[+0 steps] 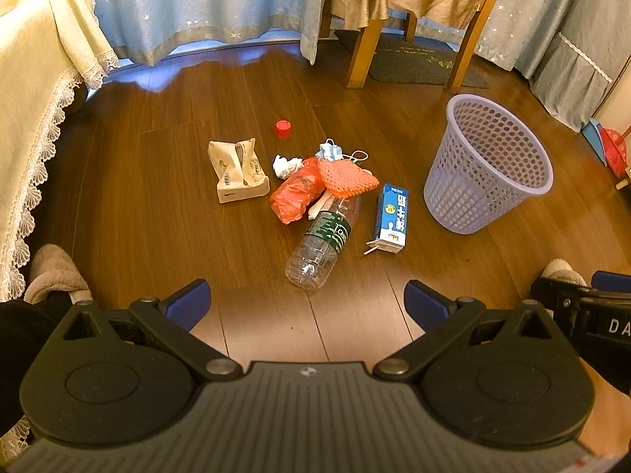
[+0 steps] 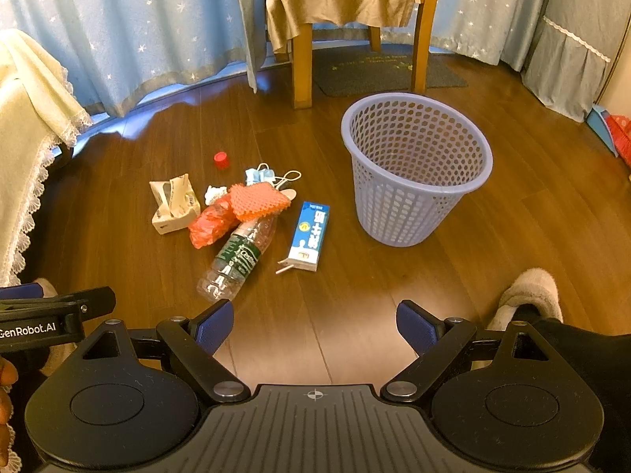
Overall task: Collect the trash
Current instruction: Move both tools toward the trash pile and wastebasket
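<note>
Trash lies in a heap on the wooden floor: a clear plastic bottle [image 1: 321, 242] [image 2: 236, 258], a blue milk carton [image 1: 391, 218] [image 2: 309, 236], a red plastic bag [image 1: 294, 193] [image 2: 211, 220], an orange mesh pad [image 1: 346, 179] [image 2: 258, 201], a crumpled white tissue [image 1: 286, 165] [image 2: 215, 194], a blue face mask [image 1: 331, 151] [image 2: 260, 175], a beige paper box [image 1: 238, 171] [image 2: 175, 205] and a red bottle cap [image 1: 282, 128] [image 2: 221, 159]. A lilac mesh bin [image 1: 489, 165] [image 2: 414, 165] stands upright to their right. My left gripper [image 1: 307, 301] and right gripper [image 2: 315, 321] hover open and empty, short of the heap.
A wooden chair [image 1: 414, 19] [image 2: 355, 19] with a tan cover stands behind the bin on a dark mat [image 1: 414, 63]. Blue curtains line the back. A cream lace-edged cloth [image 1: 35, 98] hangs at left. Slippered feet [image 1: 55, 272] [image 2: 528, 293] flank the grippers.
</note>
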Available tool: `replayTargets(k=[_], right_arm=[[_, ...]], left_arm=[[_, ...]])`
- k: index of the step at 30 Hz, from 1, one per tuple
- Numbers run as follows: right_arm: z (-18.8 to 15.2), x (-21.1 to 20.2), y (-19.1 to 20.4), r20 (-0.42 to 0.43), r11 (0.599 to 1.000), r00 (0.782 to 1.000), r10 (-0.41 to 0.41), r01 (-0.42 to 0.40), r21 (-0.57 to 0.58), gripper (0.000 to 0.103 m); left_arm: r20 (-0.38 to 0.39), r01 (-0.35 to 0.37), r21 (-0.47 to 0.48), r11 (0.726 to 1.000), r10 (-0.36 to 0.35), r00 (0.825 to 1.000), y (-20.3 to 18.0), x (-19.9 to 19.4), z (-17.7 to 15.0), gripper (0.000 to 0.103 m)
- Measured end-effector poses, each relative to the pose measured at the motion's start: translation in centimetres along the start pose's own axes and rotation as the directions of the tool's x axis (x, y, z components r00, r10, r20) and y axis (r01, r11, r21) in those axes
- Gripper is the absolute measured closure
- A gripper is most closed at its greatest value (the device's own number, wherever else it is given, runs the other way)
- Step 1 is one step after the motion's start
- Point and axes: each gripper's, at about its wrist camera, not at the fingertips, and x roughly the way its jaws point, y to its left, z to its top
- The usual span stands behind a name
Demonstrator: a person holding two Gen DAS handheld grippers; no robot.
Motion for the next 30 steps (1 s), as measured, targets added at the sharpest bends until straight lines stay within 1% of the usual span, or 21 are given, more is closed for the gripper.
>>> replayTargets(k=[7,19,25,30], right_arm=[[0.5,0.2,-0.3,0.011,1.000,1.000,0.004,-0.004,0.000,0.016],[1.9,1.6,-2.1,0.038,0.998,0.999,-0.011,0.013,-0.058,0.016],[3.5,2.9,-3.4,0.062,0.992,0.998,-0.032,0.040,-0.122,0.016],[4.9,4.5,-4.6,0.098,0.976,0.994,-0.042,0.062,-0.207,0.016]], left_arm=[[-0.001,0.010,0.003,1.000,-0.010,1.000,-0.2,0.3,0.8,0.001],[-0.006,0.032,0.068,0.997,-0.032,0.999,-1.4,2.3,3.0,0.001],[-0.008,0.047,0.117,0.992,-0.046,0.999,-2.1,4.1,4.6,0.001],[-0.016,0.054,0.164,0.985,-0.052,0.999,-2.4,5.8,6.2,0.001]])
